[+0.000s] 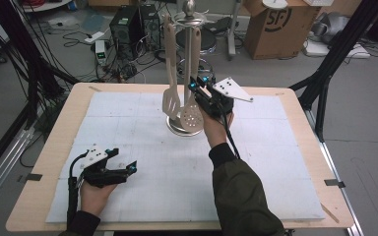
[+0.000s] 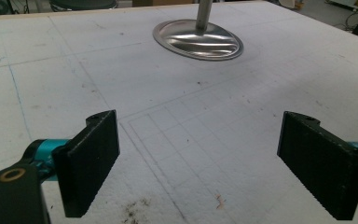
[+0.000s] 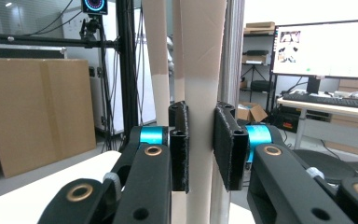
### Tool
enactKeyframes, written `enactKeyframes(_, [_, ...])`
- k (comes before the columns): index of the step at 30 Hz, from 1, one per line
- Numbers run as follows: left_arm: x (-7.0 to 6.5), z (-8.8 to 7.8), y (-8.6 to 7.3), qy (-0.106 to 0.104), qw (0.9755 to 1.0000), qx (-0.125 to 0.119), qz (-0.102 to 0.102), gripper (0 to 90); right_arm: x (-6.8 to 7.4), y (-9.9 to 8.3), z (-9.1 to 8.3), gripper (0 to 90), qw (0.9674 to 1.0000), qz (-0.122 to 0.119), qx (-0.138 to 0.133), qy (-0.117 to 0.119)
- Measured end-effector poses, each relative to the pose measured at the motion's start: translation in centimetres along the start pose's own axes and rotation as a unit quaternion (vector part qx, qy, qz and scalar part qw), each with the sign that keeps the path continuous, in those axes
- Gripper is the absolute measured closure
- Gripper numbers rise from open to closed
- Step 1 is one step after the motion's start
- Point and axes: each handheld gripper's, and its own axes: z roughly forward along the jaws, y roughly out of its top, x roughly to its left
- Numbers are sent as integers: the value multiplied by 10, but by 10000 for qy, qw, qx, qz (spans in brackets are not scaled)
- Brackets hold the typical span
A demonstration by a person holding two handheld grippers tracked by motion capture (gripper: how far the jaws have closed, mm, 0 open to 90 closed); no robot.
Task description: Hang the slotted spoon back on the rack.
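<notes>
A steel utensil stand (image 1: 189,19) rises from its round base (image 1: 173,127) at the middle back of the white mat. A beige slotted spatula (image 1: 171,101) and a beige perforated spoon (image 1: 192,118) hang from it. My right gripper (image 1: 199,83) reaches in from the right and is shut on the spoon's handle (image 3: 200,93), which both pads press. The spatula's handle (image 3: 156,60) hangs just behind it, and the stand's pole (image 3: 233,56) is close on the right. My left gripper (image 1: 123,160) rests low at the front left, open with nothing between its fingers (image 2: 91,163). Farther off on the mat lies the stand's base (image 2: 198,39).
The white mat (image 1: 275,162) covers most of the wooden table (image 1: 59,123). Beyond the far edge the floor holds cables, black boxes (image 1: 128,24) and a cardboard box (image 1: 280,24). A black frame leg (image 1: 339,49) stands at the right.
</notes>
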Motion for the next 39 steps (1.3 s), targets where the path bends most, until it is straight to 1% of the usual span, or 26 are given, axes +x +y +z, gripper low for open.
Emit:
enactKeyframes(4, [0,0,0,-3,10000,3,5,134,-1,0,2,777,10000,38,20,85])
enactKeyframes(5, [0,-1,0,0,10000,-2,1,133,-1,0,2,777,9999,72,25,103])
enactKeyframes(7, [0,-1,0,15,10000,-5,0,134,-2,0,3,777,9997,147,3,219])
enactKeyframes(8, [1,-1,0,13,10000,0,6,133,-2,0,3,777,9997,142,-2,207])
enactKeyframes(10, [0,-1,0,16,10000,-11,-4,133,-3,-1,3,777,9994,200,-27,278])
enactKeyframes(13, [1,-1,0,12,10000,-12,-5,133,-2,-1,4,777,9996,170,-31,207])
enactKeyframes(14, [1,-1,0,11,10000,-13,-5,134,-1,-1,4,777,9996,194,-31,207])
enactKeyframes(16, [1,-1,0,13,10000,0,5,134,-1,-1,4,777,9998,150,-25,152])
enactKeyframes(20, [0,-1,0,15,10000,-1,5,133,-1,0,3,777,9998,157,-11,158])
enactKeyframes(27, [0,-1,0,-8,10000,4,0,134,-3,0,4,777,9991,253,-15,337])
enactKeyframes(28, [0,-1,0,-6,10000,9,5,134,-4,0,4,777,9989,259,-14,379])
enactKeyframes(30, [0,-1,0,-1,10000,6,10,134,-6,0,4,777,9977,366,-34,573])
enactKeyframes(31, [0,-1,0,-1,10000,9,10,134,-6,0,3,777,9976,381,-27,578])
enactKeyframes(33, [0,-1,0,2,10000,11,11,134,-7,1,3,777,9983,291,-4,498])
enactKeyframes(34, [0,-1,0,1,10000,10,7,133,-7,1,3,777,9982,317,17,506])
enactKeyframes(37, [0,-1,0,10,10000,20,11,134,-6,4,4,777,9987,208,87,455])
enactKeyframes(39, [-1,-1,0,8,10000,5,18,134,-6,5,4,777,9987,203,100,457])
